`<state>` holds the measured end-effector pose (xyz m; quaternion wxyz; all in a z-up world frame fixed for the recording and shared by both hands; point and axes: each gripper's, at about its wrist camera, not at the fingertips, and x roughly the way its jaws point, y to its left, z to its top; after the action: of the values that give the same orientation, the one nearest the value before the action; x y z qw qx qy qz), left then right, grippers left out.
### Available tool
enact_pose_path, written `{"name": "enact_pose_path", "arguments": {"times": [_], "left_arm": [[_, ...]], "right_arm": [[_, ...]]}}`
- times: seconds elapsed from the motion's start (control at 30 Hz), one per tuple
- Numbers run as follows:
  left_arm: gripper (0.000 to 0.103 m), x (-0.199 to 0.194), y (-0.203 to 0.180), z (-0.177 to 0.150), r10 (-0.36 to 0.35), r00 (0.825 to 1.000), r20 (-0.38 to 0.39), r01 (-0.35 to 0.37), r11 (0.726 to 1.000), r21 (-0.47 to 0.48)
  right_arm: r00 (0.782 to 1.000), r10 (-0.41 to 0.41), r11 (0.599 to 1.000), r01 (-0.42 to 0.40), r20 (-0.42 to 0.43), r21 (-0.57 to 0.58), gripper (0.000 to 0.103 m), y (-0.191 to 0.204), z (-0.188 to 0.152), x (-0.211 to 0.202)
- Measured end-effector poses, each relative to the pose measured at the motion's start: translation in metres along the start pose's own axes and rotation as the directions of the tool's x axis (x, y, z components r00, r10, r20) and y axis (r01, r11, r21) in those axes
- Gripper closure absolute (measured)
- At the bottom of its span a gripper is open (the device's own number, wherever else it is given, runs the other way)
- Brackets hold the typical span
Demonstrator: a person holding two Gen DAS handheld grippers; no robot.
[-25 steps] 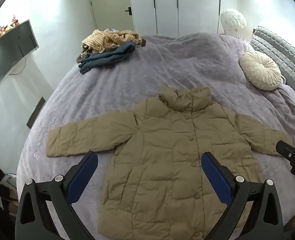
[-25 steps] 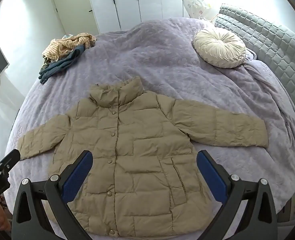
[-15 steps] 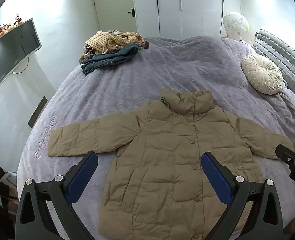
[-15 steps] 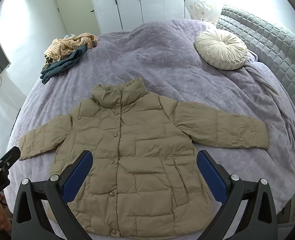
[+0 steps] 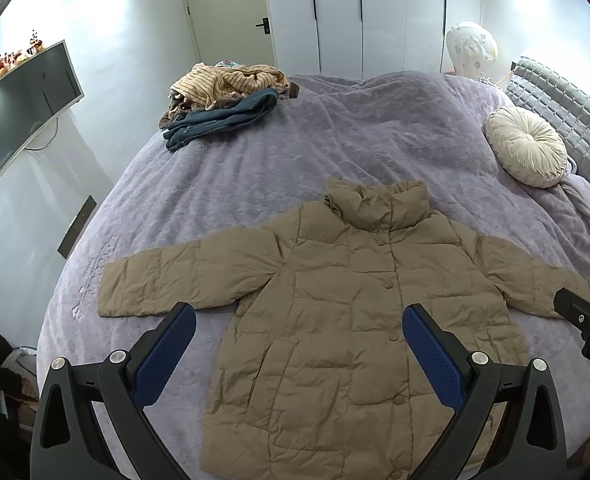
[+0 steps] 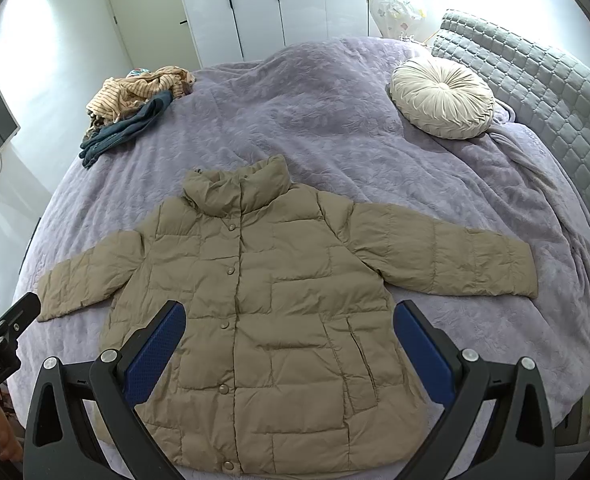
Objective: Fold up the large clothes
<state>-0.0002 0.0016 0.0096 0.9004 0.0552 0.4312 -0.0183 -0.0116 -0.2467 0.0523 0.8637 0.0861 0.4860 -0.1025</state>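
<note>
Both cameras have pulled up and back a little, so the jacket [image 5: 355,320] sits lower and smaller in view. It lies flat on the bed [image 5: 335,140], buttoned, collar away from us, sleeves spread to either side. No fold made yet, by the look of it: everything is left to do. Left gripper [image 5: 299,340] and right gripper [image 6: 289,340] hover above the jacket's lower half, jaws wide apart, holding nothing. Beyond the collar, a clothes pile [image 5: 223,100] and a cushion [image 5: 527,146].

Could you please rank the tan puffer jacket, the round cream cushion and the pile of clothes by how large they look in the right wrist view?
1. Tan puffer jacket, by far the largest.
2. Round cream cushion and pile of clothes: look alike, both far from the camera, so unranked.
</note>
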Motion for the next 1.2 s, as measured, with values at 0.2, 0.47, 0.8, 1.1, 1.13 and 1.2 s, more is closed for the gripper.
{"name": "enact_pose_path", "arguments": {"times": [0.2,0.47,0.8,1.1,1.13,1.2], "left_arm": [[0.000,0.0015,-0.0013,0.0000,0.001,1.000,0.001,-0.001,1.000,0.002],[0.000,0.0021,-0.0021,0.0005,0.003,1.000,0.003,-0.003,1.000,0.005],[0.000,0.0023,-0.0022,0.0008,0.003,1.000,0.002,-0.003,1.000,0.005],[0.000,0.0023,-0.0022,0.0005,0.003,1.000,0.002,-0.003,1.000,0.005],[0.000,0.0025,-0.0023,0.0006,0.003,1.000,0.002,-0.003,1.000,0.006],[0.000,0.0023,-0.0022,0.0004,0.004,1.000,0.002,-0.004,1.000,0.005]], "right_arm": [[1.000,-0.002,1.000,0.002,0.001,0.003,0.000,-0.0005,0.0010,0.0006],[1.000,-0.005,1.000,0.005,0.000,0.012,0.000,-0.0025,0.0001,-0.0002],[1.000,-0.003,1.000,0.003,0.003,0.007,0.000,-0.0037,0.0005,-0.0008],[1.000,-0.004,1.000,0.004,0.002,0.007,0.000,-0.0018,0.0017,0.0001],[1.000,-0.005,1.000,0.005,0.002,0.008,0.000,-0.0018,0.0018,0.0002],[1.000,-0.005,1.000,0.005,0.002,0.008,0.000,-0.0013,0.0018,0.0003]]}}
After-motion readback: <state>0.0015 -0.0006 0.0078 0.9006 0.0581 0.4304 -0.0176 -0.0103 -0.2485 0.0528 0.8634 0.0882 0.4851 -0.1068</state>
